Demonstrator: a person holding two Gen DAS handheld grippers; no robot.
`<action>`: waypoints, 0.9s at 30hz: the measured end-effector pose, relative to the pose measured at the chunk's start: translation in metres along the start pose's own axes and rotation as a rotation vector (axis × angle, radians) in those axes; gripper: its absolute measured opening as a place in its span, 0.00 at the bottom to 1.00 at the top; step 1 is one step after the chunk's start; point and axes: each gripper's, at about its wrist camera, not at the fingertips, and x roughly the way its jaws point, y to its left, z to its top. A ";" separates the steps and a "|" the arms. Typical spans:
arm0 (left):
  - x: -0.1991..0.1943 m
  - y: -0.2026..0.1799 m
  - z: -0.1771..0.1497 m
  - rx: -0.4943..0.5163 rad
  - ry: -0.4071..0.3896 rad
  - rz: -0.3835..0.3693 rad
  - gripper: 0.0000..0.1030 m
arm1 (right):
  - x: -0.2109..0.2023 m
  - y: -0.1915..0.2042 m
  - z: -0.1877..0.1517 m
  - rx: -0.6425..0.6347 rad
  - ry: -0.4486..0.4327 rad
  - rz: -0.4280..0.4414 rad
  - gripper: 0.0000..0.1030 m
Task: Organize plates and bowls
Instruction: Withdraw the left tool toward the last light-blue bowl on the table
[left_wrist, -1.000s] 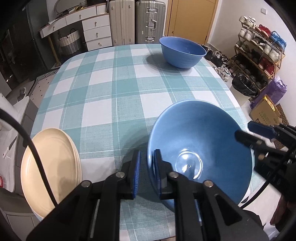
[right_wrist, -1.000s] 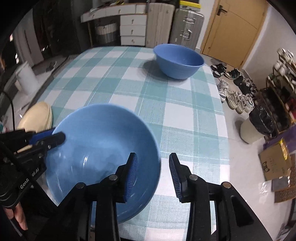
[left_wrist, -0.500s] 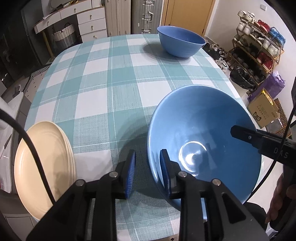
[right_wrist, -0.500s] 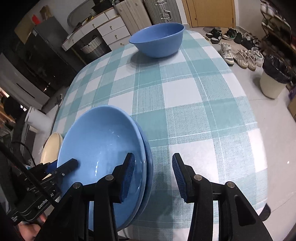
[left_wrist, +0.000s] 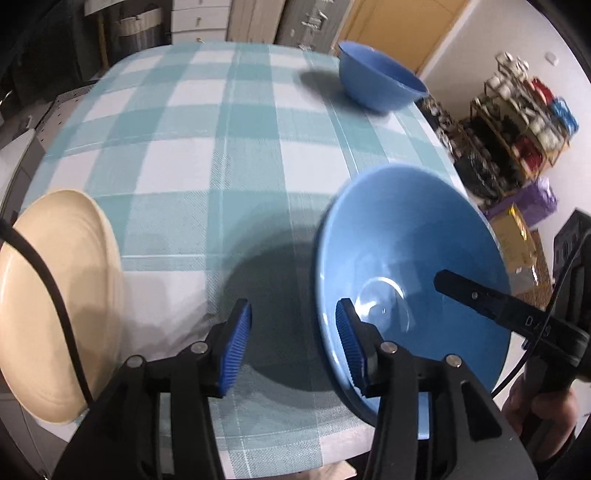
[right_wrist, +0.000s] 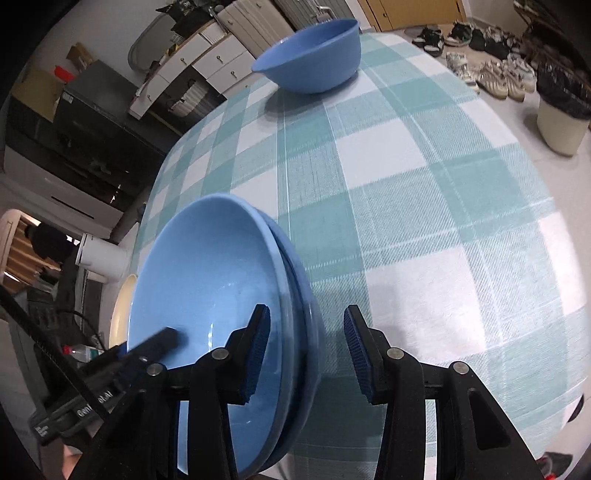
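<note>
Two nested blue bowls (left_wrist: 406, 258) sit near the front edge of the checked table; they also show in the right wrist view (right_wrist: 221, 295). My left gripper (left_wrist: 291, 343) is open, with the near bowl rim between its fingers. My right gripper (right_wrist: 304, 349) is open, straddling the opposite rim. A third blue bowl (left_wrist: 376, 83) stands at the table's far side, also in the right wrist view (right_wrist: 310, 62). A stack of cream plates (left_wrist: 55, 295) lies at the front left corner.
The table has a teal and white checked cloth (left_wrist: 221, 147). A shoe rack (left_wrist: 524, 110) and bags stand on the floor to the right. Drawers and suitcases (right_wrist: 221, 55) stand beyond the table. A bin (right_wrist: 561, 110) stands on the floor.
My left gripper has opened from shut on the bowl's rim. The bowl came down and now rests nested in the lower blue bowl. My right gripper stays open around the rim.
</note>
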 end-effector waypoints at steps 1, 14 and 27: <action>0.003 -0.004 -0.002 0.016 0.004 0.001 0.46 | 0.001 0.000 -0.001 0.004 0.000 0.007 0.41; 0.002 -0.025 0.000 0.050 -0.004 -0.036 0.46 | 0.011 0.015 0.005 0.010 -0.048 -0.018 0.34; 0.003 0.000 0.003 0.030 -0.062 0.009 0.49 | -0.003 0.026 0.009 -0.088 -0.248 -0.093 0.64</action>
